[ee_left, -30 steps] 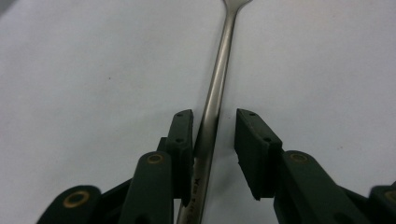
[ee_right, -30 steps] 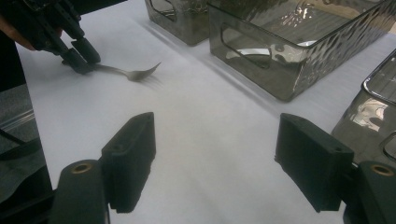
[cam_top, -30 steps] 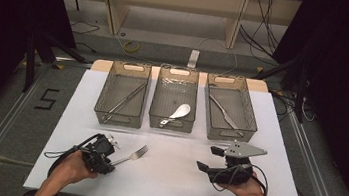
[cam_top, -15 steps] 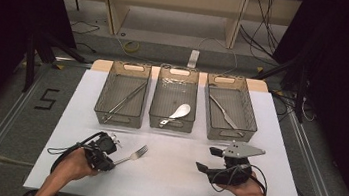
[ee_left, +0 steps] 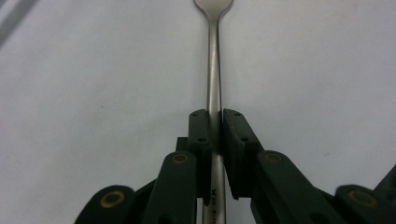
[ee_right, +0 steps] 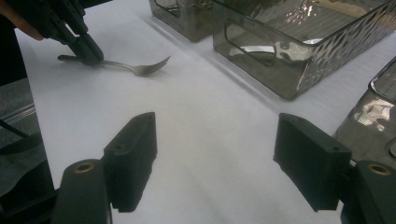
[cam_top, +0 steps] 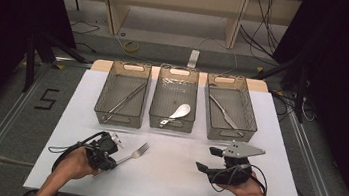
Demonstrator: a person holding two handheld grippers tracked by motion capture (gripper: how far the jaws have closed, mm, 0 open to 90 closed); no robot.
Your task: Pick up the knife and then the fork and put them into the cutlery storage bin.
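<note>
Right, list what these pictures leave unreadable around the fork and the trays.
- Fork tines: cut off by the top edge in the left gripper view.
- Fork handle end: hidden by the left gripper in the high view.
- Left tray: its long utensil is too small to name.
- Right tray: contents cut off, right gripper view.

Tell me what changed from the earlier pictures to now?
The left hand-held gripper has just been closing and now pinches the fork by its handle; the fork still lies flat on the table. The right hand-held gripper stayed open and in place. The three baskets and their cutlery stayed put.
</note>
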